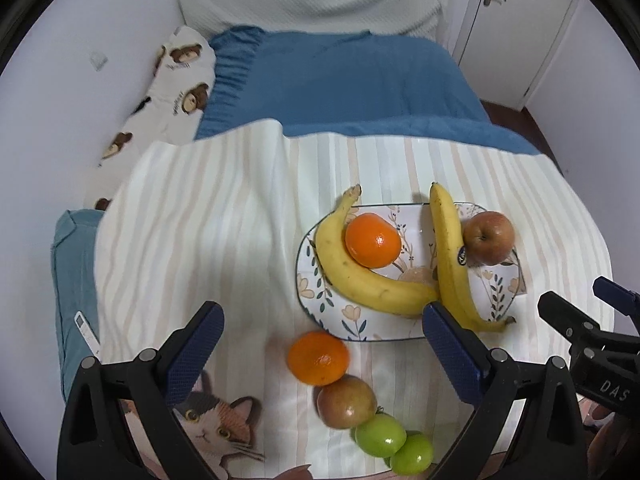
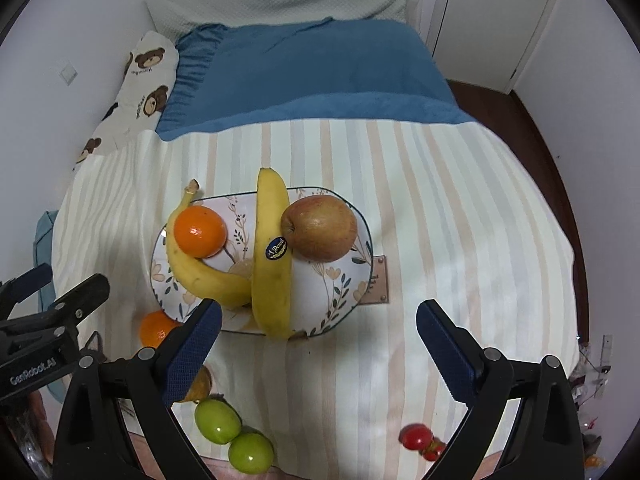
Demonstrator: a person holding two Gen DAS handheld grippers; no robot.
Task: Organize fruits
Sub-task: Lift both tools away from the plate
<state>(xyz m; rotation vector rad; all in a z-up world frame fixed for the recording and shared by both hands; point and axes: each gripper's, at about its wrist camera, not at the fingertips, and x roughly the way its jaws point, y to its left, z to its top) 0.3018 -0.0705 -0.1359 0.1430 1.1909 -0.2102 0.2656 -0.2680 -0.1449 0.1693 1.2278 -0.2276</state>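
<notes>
- Left gripper (image 1: 320,322) gapes wide and holds nothing; right gripper (image 2: 319,320) is likewise wide and empty
- Nearest, two green fruits (image 1: 394,446) at 5 o'clock, touching a brownish apple (image 1: 347,401) and a loose orange (image 1: 318,357)
- Small red fruits (image 2: 420,440) lie near the right gripper, at 5 o'clock
- Farther, at 2 o'clock, the floral plate (image 1: 352,322) carries two bananas (image 1: 360,272), an orange (image 1: 373,239) and a red apple (image 1: 488,237)
- Beyond, the blue blanket (image 1: 340,80)

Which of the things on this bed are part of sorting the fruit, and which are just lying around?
Part of the job:
- floral plate
- two bananas, orange and apple on the plate
- loose orange, brownish apple, two green fruits, small red fruits on the striped cloth

Just lying about:
- bear-print pillow
- blue blanket
- cat picture
</notes>
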